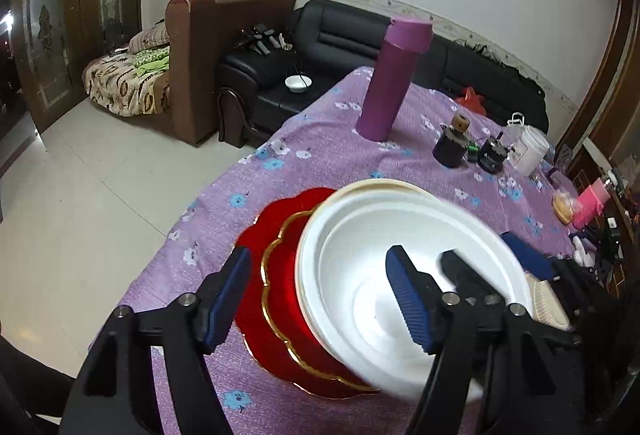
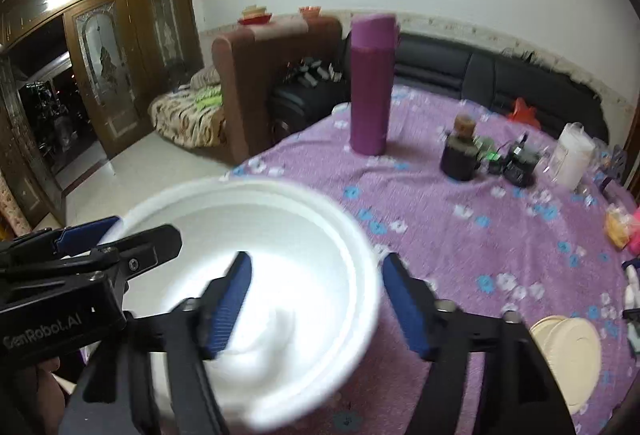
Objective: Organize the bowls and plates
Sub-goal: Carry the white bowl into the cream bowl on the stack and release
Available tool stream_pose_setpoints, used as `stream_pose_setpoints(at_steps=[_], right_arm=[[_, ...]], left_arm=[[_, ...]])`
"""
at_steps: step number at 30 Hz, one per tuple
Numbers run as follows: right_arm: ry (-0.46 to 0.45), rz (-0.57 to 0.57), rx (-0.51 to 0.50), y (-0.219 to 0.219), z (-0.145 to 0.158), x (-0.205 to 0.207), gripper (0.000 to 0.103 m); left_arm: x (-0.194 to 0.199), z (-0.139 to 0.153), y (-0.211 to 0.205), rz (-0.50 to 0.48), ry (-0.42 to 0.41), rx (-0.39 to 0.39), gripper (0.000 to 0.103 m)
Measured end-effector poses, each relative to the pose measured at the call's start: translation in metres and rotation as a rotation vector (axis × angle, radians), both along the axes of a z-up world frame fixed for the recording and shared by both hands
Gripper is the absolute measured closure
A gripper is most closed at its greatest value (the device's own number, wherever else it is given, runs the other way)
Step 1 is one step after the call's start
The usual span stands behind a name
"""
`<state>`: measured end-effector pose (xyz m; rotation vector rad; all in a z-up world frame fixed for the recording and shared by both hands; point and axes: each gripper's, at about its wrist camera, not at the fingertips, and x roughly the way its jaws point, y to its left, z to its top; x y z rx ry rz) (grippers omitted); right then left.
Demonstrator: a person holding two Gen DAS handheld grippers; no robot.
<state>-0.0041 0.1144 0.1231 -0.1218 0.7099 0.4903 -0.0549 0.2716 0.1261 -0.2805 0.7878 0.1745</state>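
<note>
While both grippers gape, floral purple tablecloth, black sofa behind

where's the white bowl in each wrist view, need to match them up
Left wrist: the white bowl sits lower centre-right, over the red plate, with the left gripper open around its near-left rim.
Right wrist: the white bowl fills the lower left, its right rim between the fingers of the open right gripper.
Shared landmark: the purple flask standing upright on the floral tablecloth beyond the bowl.
</note>
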Motion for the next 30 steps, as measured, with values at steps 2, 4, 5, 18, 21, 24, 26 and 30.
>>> stream_pose_setpoints(at_steps=[2, 4, 5, 18, 21, 24, 26, 30], right_arm=[[-0.06, -0.023, -0.032, -0.001, 0.01, -0.004, 0.028], [-0.099, -0.033, -0.041, 0.002, 0.022, -0.007, 0.028], [-0.101, -0.035, -0.041, 0.003, 0.027, -0.005, 0.027], [0.01, -0.044, 0.086, -0.01, 0.029, 0.012, 0.018], [0.027, -0.082, 0.149, -0.05, 0.013, -0.012, 0.018], [0.043, -0.139, 0.175, -0.085, 0.004, -0.026, 0.018], [0.067, -0.17, 0.181, -0.108, -0.006, -0.036, 0.018], [0.059, -0.216, 0.213, -0.147, -0.004, -0.058, 0.018]], left_arm=[[-0.007, 0.004, 0.008, 0.018, -0.029, -0.027, 0.025], [-0.015, 0.009, 0.018, 0.035, -0.055, -0.044, 0.025], [-0.018, 0.011, 0.021, 0.035, -0.063, -0.056, 0.024], [-0.042, 0.016, 0.021, 0.002, -0.113, -0.125, 0.024], [-0.043, 0.019, -0.001, -0.035, -0.122, -0.103, 0.024], [-0.041, 0.017, -0.027, -0.081, -0.109, -0.091, 0.024], [-0.042, 0.016, -0.042, -0.103, -0.102, -0.096, 0.024], [-0.048, 0.016, -0.055, -0.079, -0.109, -0.086, 0.024]])
